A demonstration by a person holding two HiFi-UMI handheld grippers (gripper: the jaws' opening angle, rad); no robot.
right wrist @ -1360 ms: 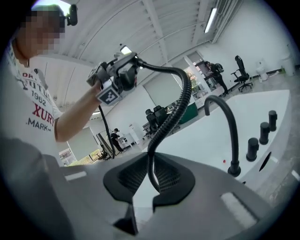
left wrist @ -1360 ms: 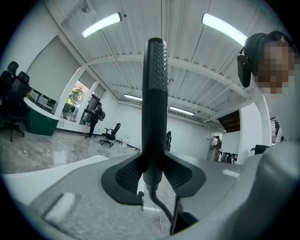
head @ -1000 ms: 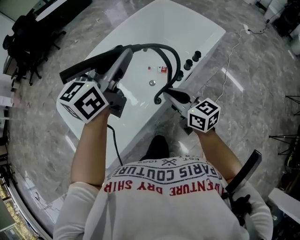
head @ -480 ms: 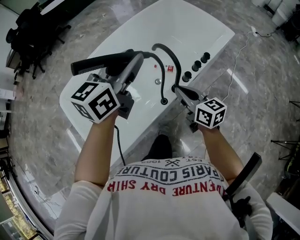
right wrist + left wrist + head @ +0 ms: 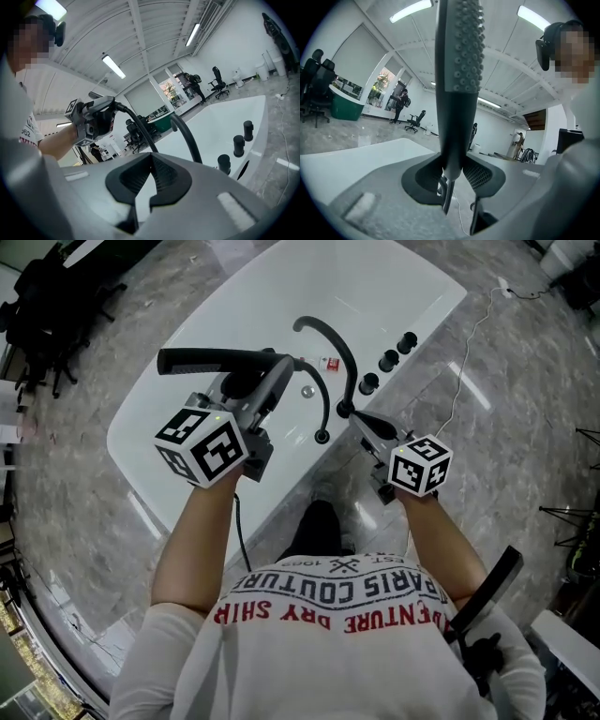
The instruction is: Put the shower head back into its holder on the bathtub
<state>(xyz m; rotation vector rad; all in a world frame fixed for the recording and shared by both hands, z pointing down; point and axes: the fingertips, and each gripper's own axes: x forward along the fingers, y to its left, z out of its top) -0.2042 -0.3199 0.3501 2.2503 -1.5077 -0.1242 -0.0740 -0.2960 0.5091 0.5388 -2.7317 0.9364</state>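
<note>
One shower head (image 5: 211, 360) in left tool (image 5: 270, 382)

Place: open-plan office hall
Office signs: office chairs (image 5: 217, 82), a green counter (image 5: 347, 107), strip lights (image 5: 410, 10) overhead
Out of keeping: white bathtub (image 5: 394, 287) standing free on marble floor (image 5: 525, 427)

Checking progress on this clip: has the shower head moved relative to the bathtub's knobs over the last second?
Yes. The shower head, held in the left gripper, has shifted across the bathtub toward the three black knobs.
</note>
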